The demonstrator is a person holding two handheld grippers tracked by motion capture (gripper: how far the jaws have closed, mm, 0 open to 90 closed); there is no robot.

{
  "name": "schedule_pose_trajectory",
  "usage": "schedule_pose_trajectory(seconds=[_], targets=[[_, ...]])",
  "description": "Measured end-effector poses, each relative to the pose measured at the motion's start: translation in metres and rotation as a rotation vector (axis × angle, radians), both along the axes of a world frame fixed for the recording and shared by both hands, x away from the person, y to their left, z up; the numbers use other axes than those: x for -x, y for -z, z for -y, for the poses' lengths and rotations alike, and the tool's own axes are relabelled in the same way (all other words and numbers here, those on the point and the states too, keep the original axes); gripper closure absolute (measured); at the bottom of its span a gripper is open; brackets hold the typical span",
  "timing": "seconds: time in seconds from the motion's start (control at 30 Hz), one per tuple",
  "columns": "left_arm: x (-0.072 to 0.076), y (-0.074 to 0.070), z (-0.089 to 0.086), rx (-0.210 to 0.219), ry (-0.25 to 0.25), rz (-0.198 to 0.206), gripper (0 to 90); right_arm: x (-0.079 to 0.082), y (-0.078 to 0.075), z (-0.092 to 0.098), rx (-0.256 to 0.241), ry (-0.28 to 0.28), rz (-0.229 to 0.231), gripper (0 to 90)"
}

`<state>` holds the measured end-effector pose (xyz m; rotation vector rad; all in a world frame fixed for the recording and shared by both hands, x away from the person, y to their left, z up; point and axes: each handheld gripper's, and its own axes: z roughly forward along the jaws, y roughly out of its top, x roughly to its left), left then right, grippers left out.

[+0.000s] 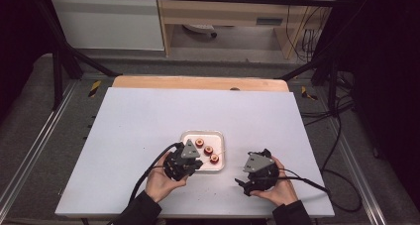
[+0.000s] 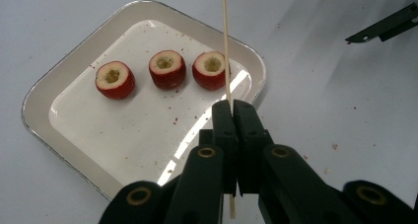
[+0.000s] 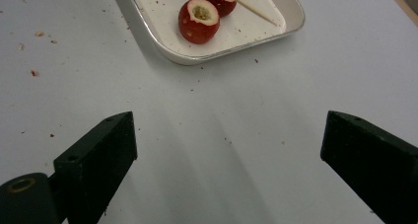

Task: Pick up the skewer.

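L gripper (image 2: pixel 230 105) is pinching a skewer (image 2: pixel 226 46) – jaws pressed together on it, stick running straight out ahead along the jaw line, tip pointing over the tray's (image 2: pixel 44 93) far edge. It's passing just beside the rightmost of 3 cored fruits (image 2: pixel 211 70), which are lying in a row across the tray's far half, holes up. R gripper (image 3: pixel 226 140) is hanging w/ jaws spread wide over bare table (image 3: pixel 236 100) off the tray's near right corner – nearer that same fruit (image 3: pixel 198 20).
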<state>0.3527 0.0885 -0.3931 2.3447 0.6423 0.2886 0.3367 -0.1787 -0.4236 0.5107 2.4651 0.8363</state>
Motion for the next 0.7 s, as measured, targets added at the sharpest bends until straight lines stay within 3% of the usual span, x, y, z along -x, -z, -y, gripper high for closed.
schedule_pose_trajectory(seconds=[0.27,0.7], targets=[[0.002,-0.005,0.013,-0.054,0.048,0.003,89.0,0.003,-0.006,-0.014,0.077,-0.067,0.062,12.6],[0.004,-0.004,0.046,-0.108,0.115,-0.004,89.0,0.006,-0.003,-0.023,0.207,-0.223,0.198,31.8]])
